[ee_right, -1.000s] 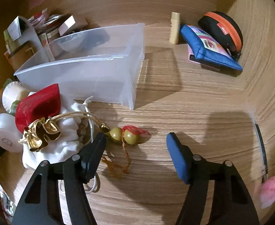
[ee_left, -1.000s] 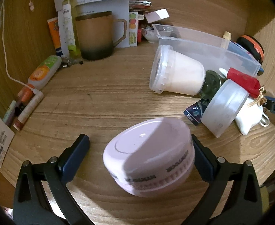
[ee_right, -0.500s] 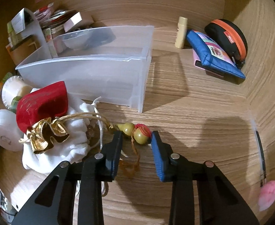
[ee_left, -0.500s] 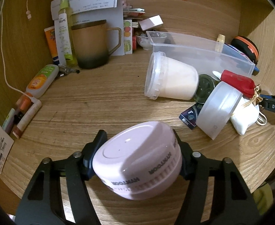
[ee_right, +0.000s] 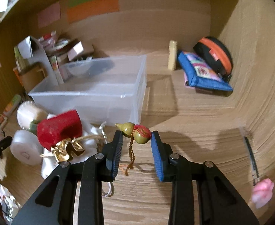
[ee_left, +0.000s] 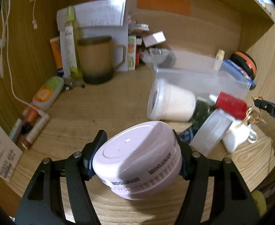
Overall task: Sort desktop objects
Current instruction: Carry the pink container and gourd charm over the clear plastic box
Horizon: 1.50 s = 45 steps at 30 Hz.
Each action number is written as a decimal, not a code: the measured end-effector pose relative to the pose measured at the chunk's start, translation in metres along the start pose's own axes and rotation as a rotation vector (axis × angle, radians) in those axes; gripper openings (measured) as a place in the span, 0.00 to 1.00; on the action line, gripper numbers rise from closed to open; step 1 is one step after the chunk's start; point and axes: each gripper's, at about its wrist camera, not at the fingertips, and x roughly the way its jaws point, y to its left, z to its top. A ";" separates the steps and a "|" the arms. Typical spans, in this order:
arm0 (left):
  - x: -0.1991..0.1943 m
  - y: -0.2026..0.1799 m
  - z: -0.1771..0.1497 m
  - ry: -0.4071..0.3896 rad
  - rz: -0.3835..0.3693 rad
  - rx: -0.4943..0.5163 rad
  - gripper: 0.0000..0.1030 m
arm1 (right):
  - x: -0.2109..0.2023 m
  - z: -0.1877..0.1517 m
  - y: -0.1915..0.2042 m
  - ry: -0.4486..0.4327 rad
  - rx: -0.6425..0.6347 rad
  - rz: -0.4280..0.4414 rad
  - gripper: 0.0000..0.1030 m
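Note:
My left gripper [ee_left: 137, 151] is shut on a round pink container [ee_left: 137, 166] with black lettering, lifted just above the wooden desk. My right gripper [ee_right: 136, 137] is shut on a small green gourd charm [ee_right: 136, 132] with a red cord and brown tassel hanging down, raised off the desk. A clear plastic bin [ee_right: 100, 91] stands behind the charm. In the left wrist view the same bin [ee_left: 197, 75] sits at the right, behind a toppled cream tub [ee_left: 172, 103].
Beside the bin lie a red box [ee_right: 59, 129], a gold ornament [ee_right: 68, 149] on a white cloth, and a white round lid [ee_right: 25, 147]. A brown mug [ee_left: 98, 60], tubes and papers crowd the back left. A blue pouch [ee_right: 201, 73] and black-orange case [ee_right: 215, 55] sit back right.
Both grippers closed, the left on the pink container and the right on the gourd charm. Both then rose with their loads, so the desk looks farther away.

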 end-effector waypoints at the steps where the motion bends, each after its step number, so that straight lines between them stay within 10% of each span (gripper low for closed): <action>1: -0.002 0.000 0.003 -0.007 -0.004 -0.001 0.63 | -0.003 0.001 0.000 -0.008 -0.003 0.002 0.27; 26: -0.017 -0.059 0.092 -0.062 -0.228 0.098 0.63 | -0.053 0.060 0.002 -0.197 -0.049 0.088 0.27; 45: 0.029 -0.061 0.158 0.027 -0.261 0.136 0.63 | -0.022 0.117 0.020 -0.214 -0.098 0.112 0.27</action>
